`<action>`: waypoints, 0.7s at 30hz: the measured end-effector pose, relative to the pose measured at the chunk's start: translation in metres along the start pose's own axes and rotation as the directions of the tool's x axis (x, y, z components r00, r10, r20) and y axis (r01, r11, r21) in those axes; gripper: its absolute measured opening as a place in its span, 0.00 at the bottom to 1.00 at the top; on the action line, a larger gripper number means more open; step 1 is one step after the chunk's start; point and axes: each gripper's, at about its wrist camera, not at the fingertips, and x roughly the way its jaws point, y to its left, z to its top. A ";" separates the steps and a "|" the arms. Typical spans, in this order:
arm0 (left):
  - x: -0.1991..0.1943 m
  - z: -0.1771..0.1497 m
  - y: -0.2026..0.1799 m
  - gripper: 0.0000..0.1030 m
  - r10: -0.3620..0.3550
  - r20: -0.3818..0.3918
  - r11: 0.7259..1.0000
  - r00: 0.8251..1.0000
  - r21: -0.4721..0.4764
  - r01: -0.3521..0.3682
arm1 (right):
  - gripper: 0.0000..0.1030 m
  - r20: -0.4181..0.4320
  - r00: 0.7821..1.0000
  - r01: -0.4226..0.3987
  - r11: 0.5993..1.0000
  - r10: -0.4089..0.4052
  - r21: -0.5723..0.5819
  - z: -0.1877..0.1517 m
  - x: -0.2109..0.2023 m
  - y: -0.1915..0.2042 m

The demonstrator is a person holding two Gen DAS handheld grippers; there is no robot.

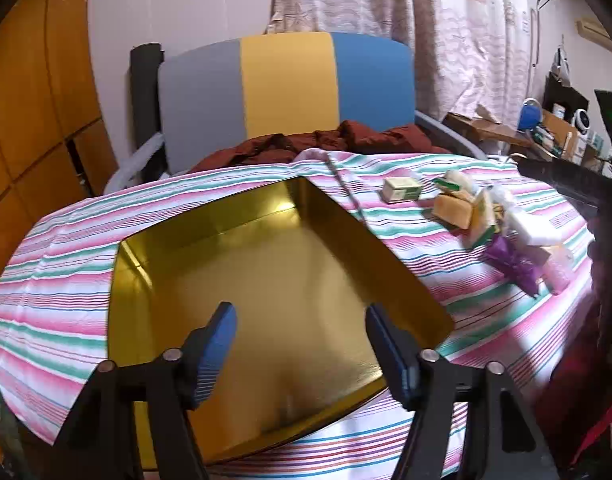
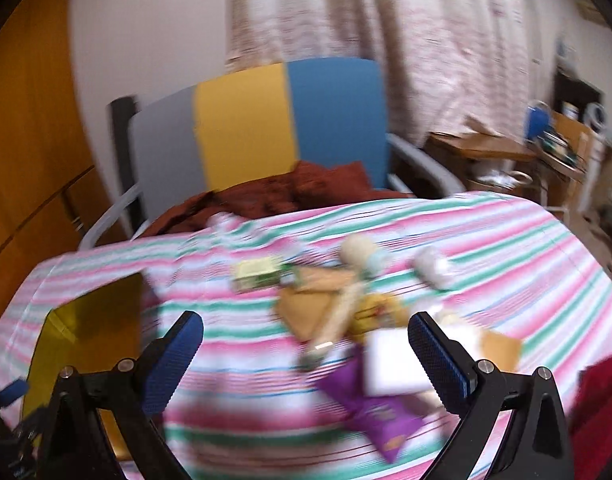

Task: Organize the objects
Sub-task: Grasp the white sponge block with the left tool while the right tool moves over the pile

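Both grippers, left [image 1: 300, 344] and right [image 2: 306, 360], fingers spread, empty; purple packet [image 2: 375, 416] light, crinkly, slippery: pinch mid-body.

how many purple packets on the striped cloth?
1. The crinkly purple foil packet lies at the near edge of the snack pile, right of the gold metal tin, partly under a white flat packet. More may be buried in the pile.

Tricolour chair [image 1: 286, 84] holding dark red cloth [image 1: 325, 142]; patterned curtain [image 1: 425, 20] behind
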 end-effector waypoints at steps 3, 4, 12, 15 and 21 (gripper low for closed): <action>0.004 0.007 -0.005 0.68 -0.032 -0.014 0.999 0.999 -0.011 0.032 | 1.00 0.005 0.998 0.063 0.996 -0.064 0.069 0.012 0.005 -0.039; 0.006 0.009 -0.006 0.68 -0.048 -0.023 0.999 0.999 -0.020 0.048 | 1.00 0.000 0.996 0.084 0.991 -0.085 0.108 0.016 0.009 -0.057; 0.025 0.025 -0.038 0.68 -0.197 -0.104 0.980 0.975 -0.023 0.196 | 1.00 -0.049 0.996 0.084 0.909 -0.070 0.408 0.005 0.024 -0.138; 0.034 0.032 -0.063 0.67 -0.231 -0.128 0.972 0.965 0.014 0.235 | 1.00 -0.054 0.998 0.062 0.885 -0.041 0.461 0.003 0.026 -0.146; 0.043 0.045 -0.124 0.67 -0.290 -0.129 0.933 0.948 0.181 0.310 | 1.00 -0.030 0.999 0.032 0.845 -0.019 0.534 -0.002 0.020 -0.159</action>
